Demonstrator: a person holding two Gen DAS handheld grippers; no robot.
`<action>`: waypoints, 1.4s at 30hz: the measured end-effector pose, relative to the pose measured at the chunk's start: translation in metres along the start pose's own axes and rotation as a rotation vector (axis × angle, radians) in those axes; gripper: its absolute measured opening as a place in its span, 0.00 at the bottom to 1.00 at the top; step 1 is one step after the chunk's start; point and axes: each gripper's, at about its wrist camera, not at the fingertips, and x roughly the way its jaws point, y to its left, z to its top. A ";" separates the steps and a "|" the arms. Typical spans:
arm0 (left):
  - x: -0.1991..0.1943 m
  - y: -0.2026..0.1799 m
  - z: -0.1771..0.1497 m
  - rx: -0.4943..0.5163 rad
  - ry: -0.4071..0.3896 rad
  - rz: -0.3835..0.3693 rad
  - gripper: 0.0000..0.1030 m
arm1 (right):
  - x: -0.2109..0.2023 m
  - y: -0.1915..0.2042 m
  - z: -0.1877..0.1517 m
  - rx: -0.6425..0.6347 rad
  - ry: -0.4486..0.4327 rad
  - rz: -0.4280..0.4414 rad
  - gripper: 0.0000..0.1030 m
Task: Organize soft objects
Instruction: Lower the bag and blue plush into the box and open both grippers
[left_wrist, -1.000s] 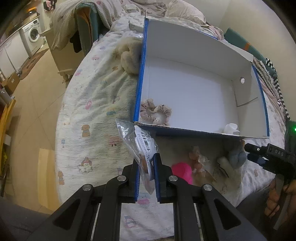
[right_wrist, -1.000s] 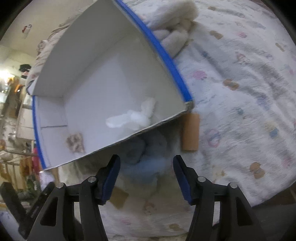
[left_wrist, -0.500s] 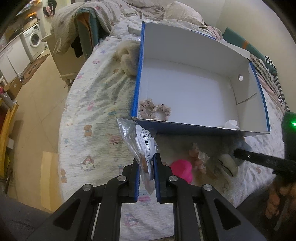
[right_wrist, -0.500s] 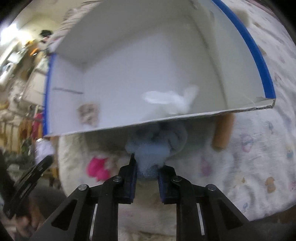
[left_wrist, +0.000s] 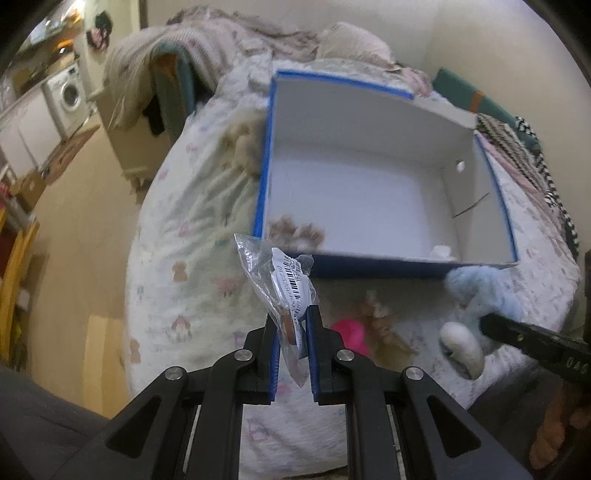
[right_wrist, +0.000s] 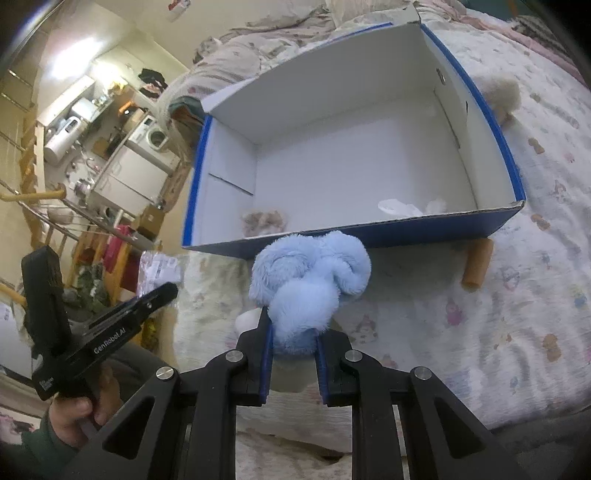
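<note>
step in hand: both pickups look done to me, now it's the carry to the open white cardboard box with blue outer walls (right_wrist: 491, 122) sitting on the cartoon-print bedspread (right_wrist: 517, 314)

right gripper (right_wrist: 293, 354): jaws just came together and are pinching the fluffy light-blue plush toy (right_wrist: 314, 273), which is lifted just in front of the box's near wall

left gripper (left_wrist: 293, 354): pressed together on a crinkly clear plastic bag with a white barcode sticker (left_wrist: 284, 284), held up right by the box's near-left corner

already in box: a beige ruffled scrunchie (right_wrist: 264, 220) and a small white fluffy thing (right_wrist: 402, 207)

still on the bed: a hot-pink soft item (left_wrist: 349, 334)

next move: I'd guess lift the plush over the near wall, then let go inside

writing: "GenRobot.AI" on the left gripper's side; barcode digits too blurry to read
</note>
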 end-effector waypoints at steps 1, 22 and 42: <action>-0.004 -0.002 0.004 0.004 -0.017 -0.002 0.11 | -0.002 0.002 0.001 0.000 -0.003 0.005 0.21; 0.017 -0.035 0.111 0.096 -0.078 -0.018 0.11 | -0.041 0.022 0.089 -0.077 -0.201 -0.015 0.21; 0.115 -0.040 0.111 0.098 0.031 -0.018 0.11 | 0.057 -0.015 0.111 -0.017 -0.047 -0.110 0.21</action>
